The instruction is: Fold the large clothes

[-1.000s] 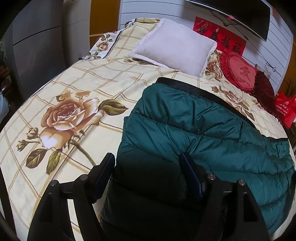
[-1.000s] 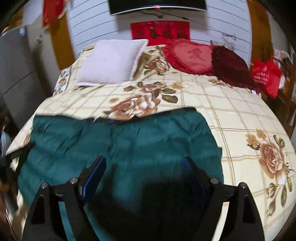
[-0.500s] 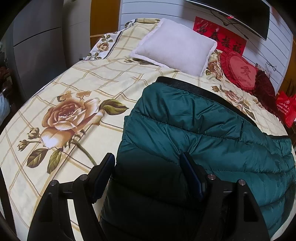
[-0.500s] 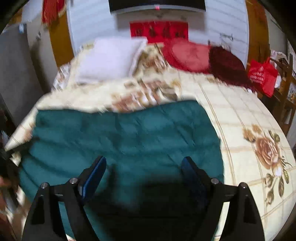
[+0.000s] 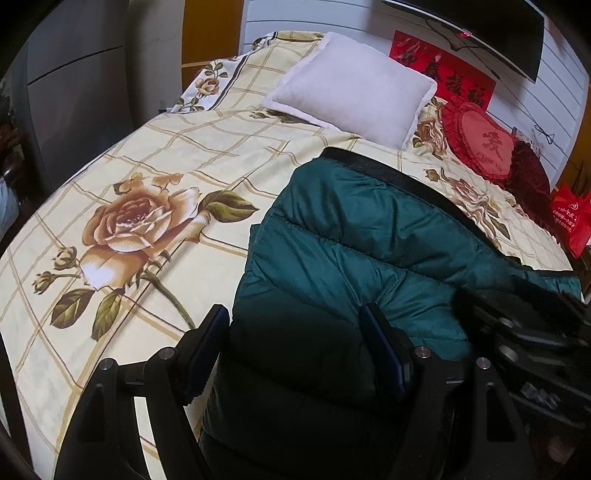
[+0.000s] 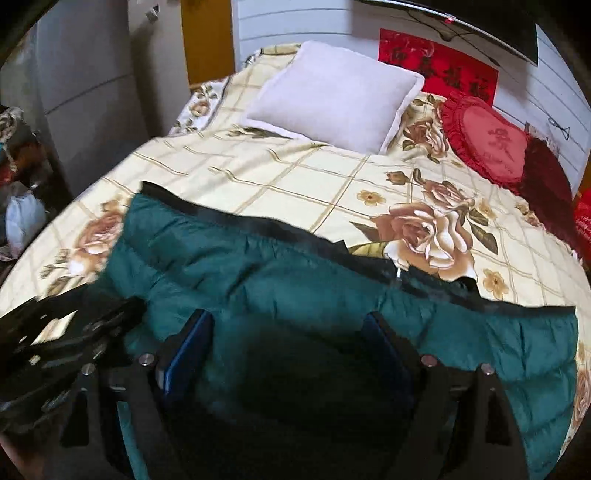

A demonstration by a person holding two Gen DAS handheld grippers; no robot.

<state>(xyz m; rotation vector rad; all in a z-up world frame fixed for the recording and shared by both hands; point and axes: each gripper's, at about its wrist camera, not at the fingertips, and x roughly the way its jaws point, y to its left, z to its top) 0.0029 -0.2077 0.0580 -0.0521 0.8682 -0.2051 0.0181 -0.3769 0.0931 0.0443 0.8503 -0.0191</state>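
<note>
both grippers sit side by side over the near edge of the jacket (image 5: 369, 236) — left gripper (image 5: 295, 350) and right gripper (image 6: 288, 354) both spread wide, gripping nothing. jacket lies flat on the bed (image 5: 147, 155), long axis across, its left end nearer the left gripper; pillow (image 5: 354, 85) beyond.

Ahead of our grippers we see a bed (image 5: 155, 147) under a rose-printed sheet, a white pillow (image 5: 354, 99) and red heart cushion (image 5: 480, 142) at its head, a white slatted wall (image 6: 295, 22) behind, grey wardrobe (image 5: 81, 92) leftward.
</note>
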